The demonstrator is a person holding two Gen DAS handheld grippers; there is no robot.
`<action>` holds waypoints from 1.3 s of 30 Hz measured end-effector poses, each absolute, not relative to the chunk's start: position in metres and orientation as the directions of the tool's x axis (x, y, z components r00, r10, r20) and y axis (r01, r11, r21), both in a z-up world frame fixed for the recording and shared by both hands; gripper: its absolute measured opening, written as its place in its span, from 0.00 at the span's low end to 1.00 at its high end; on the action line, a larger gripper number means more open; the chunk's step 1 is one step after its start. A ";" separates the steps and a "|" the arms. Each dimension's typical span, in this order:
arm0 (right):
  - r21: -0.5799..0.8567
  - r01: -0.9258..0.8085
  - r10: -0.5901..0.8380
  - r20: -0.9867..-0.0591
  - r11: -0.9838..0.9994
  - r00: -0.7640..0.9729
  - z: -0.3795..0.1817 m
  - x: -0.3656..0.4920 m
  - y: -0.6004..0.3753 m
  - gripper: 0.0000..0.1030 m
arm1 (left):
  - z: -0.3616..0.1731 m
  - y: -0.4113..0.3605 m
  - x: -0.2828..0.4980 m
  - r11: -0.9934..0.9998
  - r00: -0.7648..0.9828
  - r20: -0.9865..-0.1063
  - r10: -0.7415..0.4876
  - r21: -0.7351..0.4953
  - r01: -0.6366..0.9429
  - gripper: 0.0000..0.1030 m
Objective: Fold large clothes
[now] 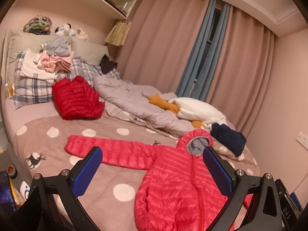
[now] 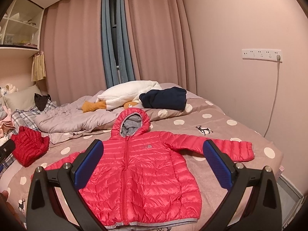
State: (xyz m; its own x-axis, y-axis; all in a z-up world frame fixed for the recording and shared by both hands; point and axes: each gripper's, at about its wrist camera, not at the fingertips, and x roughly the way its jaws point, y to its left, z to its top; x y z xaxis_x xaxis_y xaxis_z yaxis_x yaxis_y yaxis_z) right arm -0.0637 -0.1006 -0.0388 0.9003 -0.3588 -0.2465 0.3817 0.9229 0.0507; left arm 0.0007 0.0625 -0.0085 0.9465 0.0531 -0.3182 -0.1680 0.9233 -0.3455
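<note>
A coral-red hooded puffer jacket [image 2: 146,175] lies flat and face up on the polka-dot bed cover [image 2: 211,127], zipped, hood away from me, both sleeves spread out. It also shows in the left wrist view [image 1: 173,188], with one sleeve [image 1: 107,150] stretched left. My left gripper [image 1: 152,152] is open and empty, above the jacket's left side. My right gripper [image 2: 152,146] is open and empty, above the jacket's chest and right sleeve [image 2: 231,150].
A folded darker red puffer jacket [image 1: 77,98] lies near the plaid pillows [image 1: 32,88] with stacked clothes [image 1: 55,61]. A grey quilt [image 1: 134,100], a white and orange plush [image 2: 125,94] and a navy garment [image 2: 165,98] lie behind the hood. A wall [image 2: 240,19] stands right.
</note>
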 end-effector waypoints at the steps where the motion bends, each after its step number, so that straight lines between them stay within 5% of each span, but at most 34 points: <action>1: 0.047 0.382 -0.360 -0.244 0.923 0.901 -0.039 -0.065 -0.101 1.00 | -0.008 0.063 0.000 0.922 0.947 -0.317 0.058 -0.348 -0.173 1.00; 39: 0.113 0.464 -0.414 -0.302 0.878 0.858 -0.047 -0.065 -0.151 1.00 | -0.010 0.039 0.017 0.943 0.933 -0.355 0.052 -0.290 -0.163 1.00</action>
